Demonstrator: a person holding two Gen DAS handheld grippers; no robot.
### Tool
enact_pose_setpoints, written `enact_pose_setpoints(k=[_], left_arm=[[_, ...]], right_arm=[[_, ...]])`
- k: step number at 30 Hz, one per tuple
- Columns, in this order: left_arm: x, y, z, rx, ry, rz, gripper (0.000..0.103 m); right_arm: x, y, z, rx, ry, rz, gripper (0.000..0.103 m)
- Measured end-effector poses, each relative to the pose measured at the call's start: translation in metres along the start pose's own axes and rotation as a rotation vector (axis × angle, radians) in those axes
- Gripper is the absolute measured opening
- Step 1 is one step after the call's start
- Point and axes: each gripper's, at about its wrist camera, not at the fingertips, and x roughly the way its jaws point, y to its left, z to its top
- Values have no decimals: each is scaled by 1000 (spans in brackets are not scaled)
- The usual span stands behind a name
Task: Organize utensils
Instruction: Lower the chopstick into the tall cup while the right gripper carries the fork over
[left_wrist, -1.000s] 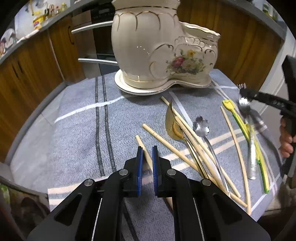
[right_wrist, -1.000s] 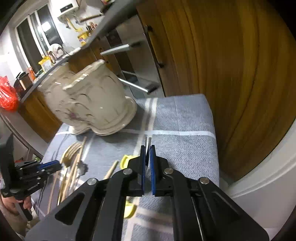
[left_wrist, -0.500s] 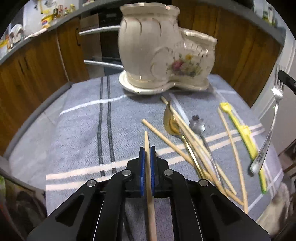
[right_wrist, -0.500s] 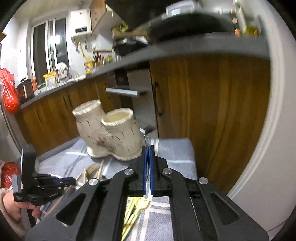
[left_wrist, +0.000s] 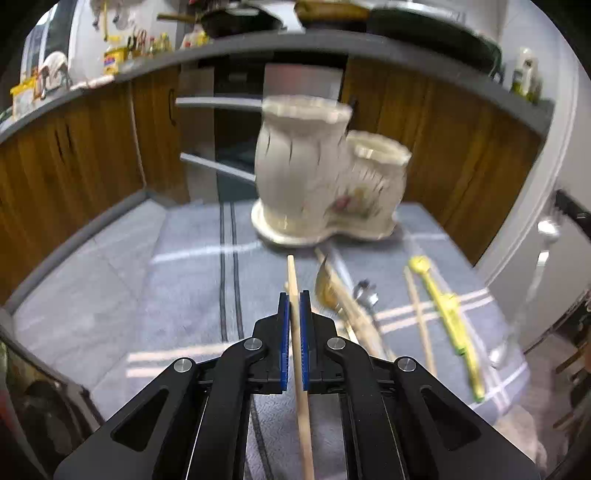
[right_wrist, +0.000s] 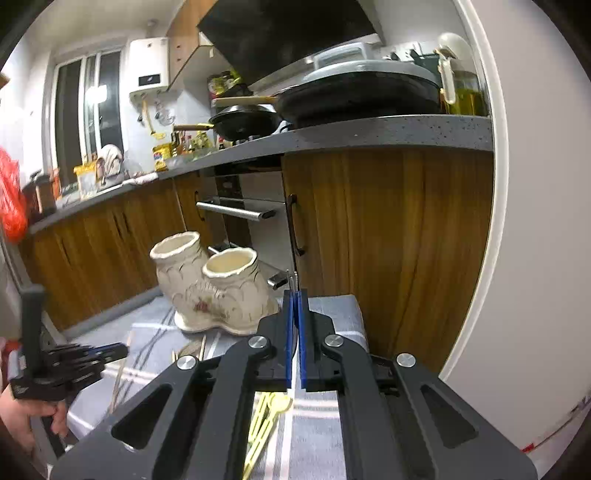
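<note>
My left gripper (left_wrist: 294, 295) is shut on a wooden chopstick (left_wrist: 291, 273) and holds it above the cloth, its tip pointing toward the cream two-mouthed ceramic holder (left_wrist: 325, 177). My right gripper (right_wrist: 295, 293) is shut on a silver fork; only the fork's tines (right_wrist: 291, 278) poke out above the pads. From the left wrist view the fork (left_wrist: 543, 258) hangs at the far right. The holder (right_wrist: 214, 284) stands ahead and left of the right gripper. On the cloth lie a gold spoon (left_wrist: 325, 291), a flower-ended silver spoon (left_wrist: 365, 295), more chopsticks (left_wrist: 417, 314) and a yellow utensil (left_wrist: 443, 306).
A grey striped cloth (left_wrist: 192, 295) covers the small table, whose right edge drops off near a white wall. Wooden cabinets (right_wrist: 388, 240) and oven handles (right_wrist: 236, 210) stand close behind the holder. A hand (right_wrist: 22, 413) holds the left gripper at the left edge.
The left gripper closed on a chopstick and raised it off the cloth. The right gripper rose with the fork, which now hangs clear of the table. Both views have tilted up.
</note>
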Motion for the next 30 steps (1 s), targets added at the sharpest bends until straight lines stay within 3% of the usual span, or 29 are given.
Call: enact_pose_setpoints(k=[5, 8, 14, 16, 23, 30], left_arm=[[-30, 5, 20, -47, -93, -99, 0], [-19, 2, 28, 12, -94, -84, 0], [24, 1, 8, 28, 136, -107, 0], [34, -5, -3, 20, 202, -141, 10], [62, -22, -20, 44, 295, -131, 13], [90, -40, -23, 102, 328, -37, 14]], right_arm=[[9, 4, 15, -25, -13, 3, 2], [13, 10, 19, -82, -44, -29, 2], [29, 11, 14, -94, -5, -5, 2], [33, 13, 12, -110, 9, 4, 2], [40, 18, 4, -133, 25, 27, 2], [42, 13, -3, -121, 45, 38, 2]])
